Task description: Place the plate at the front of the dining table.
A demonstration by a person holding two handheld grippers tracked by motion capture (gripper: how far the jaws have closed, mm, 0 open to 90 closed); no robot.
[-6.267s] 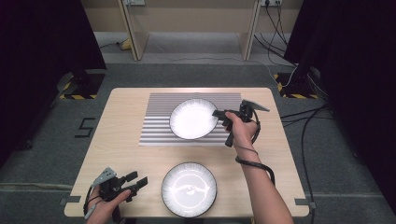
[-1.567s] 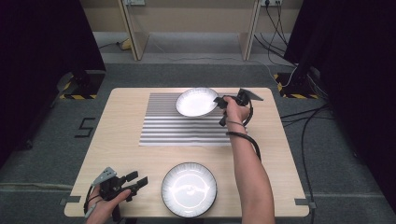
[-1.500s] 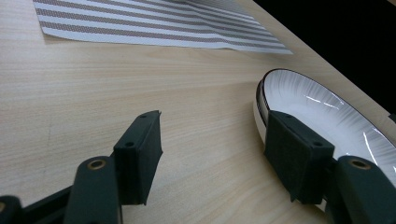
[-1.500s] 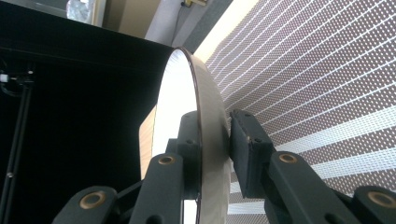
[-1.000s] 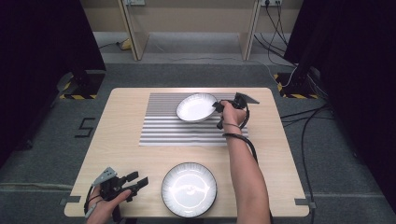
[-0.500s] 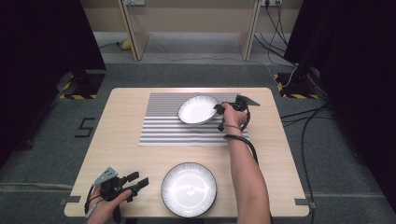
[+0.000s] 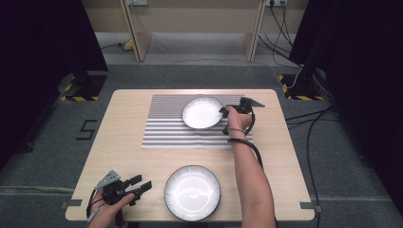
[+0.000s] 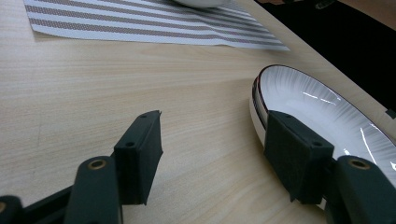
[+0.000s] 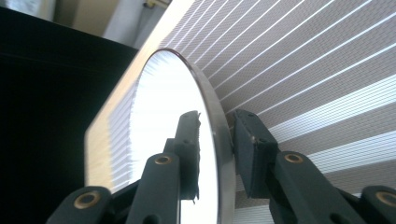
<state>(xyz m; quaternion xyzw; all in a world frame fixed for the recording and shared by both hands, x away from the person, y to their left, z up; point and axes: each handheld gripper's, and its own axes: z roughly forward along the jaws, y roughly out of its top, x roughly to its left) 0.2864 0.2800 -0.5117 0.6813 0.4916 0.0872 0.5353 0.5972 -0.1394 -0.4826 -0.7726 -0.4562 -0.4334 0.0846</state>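
Note:
A white plate point(image 7: 201, 113) is over the far part of the striped placemat point(image 7: 171, 133). My right gripper point(image 7: 223, 114) is shut on its right rim. In the right gripper view the plate point(image 9: 163, 135) stands edge-on between the jaws of that gripper point(image 9: 217, 140), one pad inside the bowl and one under the rim. I cannot tell whether it touches the mat. A second white plate point(image 7: 192, 192) with a dark rim sits at the table's near edge. My left gripper point(image 7: 138, 186) rests open to its left. In the left gripper view that gripper point(image 8: 215, 154) is empty, and the plate point(image 8: 322, 100) lies by its right jaw.
The wooden table point(image 7: 123, 118) has bare room on its left side and right of the mat. A cable point(image 7: 252, 147) trails from the right gripper along the forearm. Past the table's far edge stand desk legs point(image 7: 135, 33) and floor cables point(image 7: 304, 118).
The right gripper lifted the plate off the mat's middle and carried it toward the far edge. Over the last second it has eased slightly nearer and lower. The left gripper has stayed put.

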